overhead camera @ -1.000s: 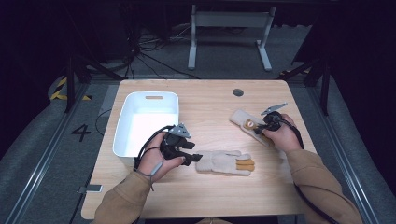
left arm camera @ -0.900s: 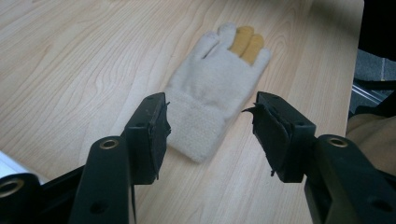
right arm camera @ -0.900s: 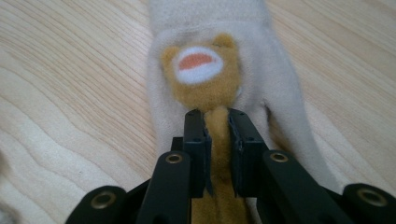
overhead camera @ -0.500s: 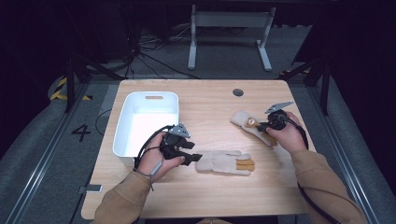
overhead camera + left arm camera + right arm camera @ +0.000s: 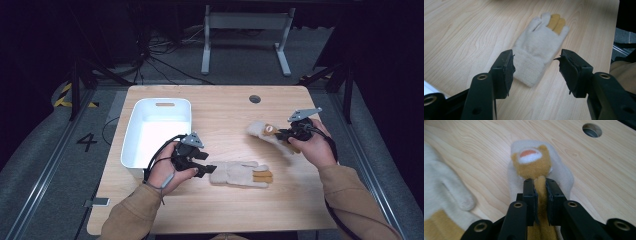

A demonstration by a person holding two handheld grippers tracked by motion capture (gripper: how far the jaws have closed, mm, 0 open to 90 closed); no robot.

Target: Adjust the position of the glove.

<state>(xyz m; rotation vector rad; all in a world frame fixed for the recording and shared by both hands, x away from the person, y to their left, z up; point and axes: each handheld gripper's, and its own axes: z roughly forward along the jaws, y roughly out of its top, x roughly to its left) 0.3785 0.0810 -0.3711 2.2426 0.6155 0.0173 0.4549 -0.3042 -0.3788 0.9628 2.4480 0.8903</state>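
Two cream gloves with tan patches lie on a light wooden table. The nearer glove lies flat near the front middle of the table, cuff toward the person's left, fingers toward the right, two of the fingers tan. The farther glove sits toward the right side of the table, beyond the first, with a tan patch that carries a white and orange mark.

The right gripper, held in the person's right hand, is pinched on a tan strip of the farther glove. In the right gripper view its two black jaws stand nearly together with the tan fabric squeezed between them; they have just been closing a little further on it. A corner of the nearer glove shows at the left of that view.

The left gripper, in the person's left hand, rests just beside the cuff of the nearer glove. In the left gripper view its jaws stand apart, one on each side of the cuff, with no pad pressing the fabric.

A white plastic bin sits on the left part of the table, just behind the left hand. A round cable hole shows near the table's far edge.
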